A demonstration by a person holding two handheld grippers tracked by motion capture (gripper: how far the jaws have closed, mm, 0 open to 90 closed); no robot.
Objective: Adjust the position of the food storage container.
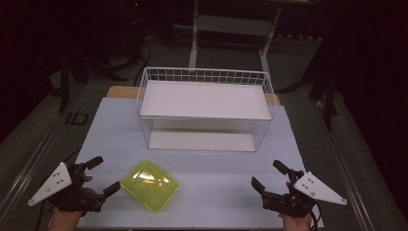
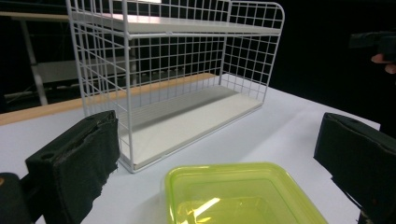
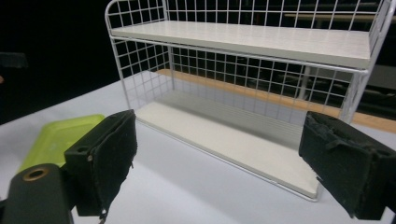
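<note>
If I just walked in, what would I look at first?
Probably the bright yellow-green tray, lying near the table's front edge by the left tongs. Behind it, mid-table, stands a white wire rack with two shelves, both bare. Both tongs, the right tongs too, are open and hold nothing.

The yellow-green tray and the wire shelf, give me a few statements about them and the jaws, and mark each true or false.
1. The yellow-green tray lies on the table in front of the wire shelf. True.
2. The tray sits on the shelf's upper board. False: both boards are bare.
3. The left gripper has its jaws open beside the tray. True.
4. The right gripper holds the tray. False: its jaws are open and hold nothing.
</note>
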